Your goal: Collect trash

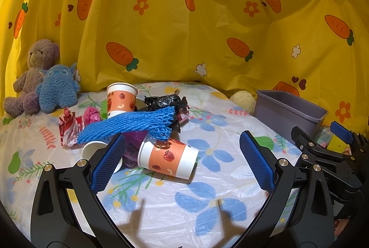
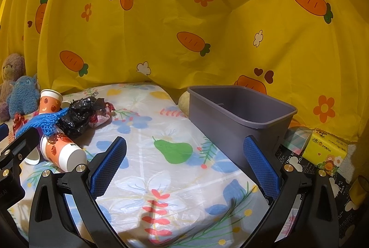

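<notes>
Left claw (image 1: 182,162): spread, empty.
Right claw (image 2: 184,164): spread, empty.
Tipped paper cup (image 1: 168,158): light, crushable; grip mid-body gently.
Bin (image 2: 239,118): probably empty.

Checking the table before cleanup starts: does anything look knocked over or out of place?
Yes. One paper cup lies tipped on its side among the litter, while another cup stands upright behind. A blue foam net drapes across the pile. The grey bin looks empty. Both grippers are open.
</notes>
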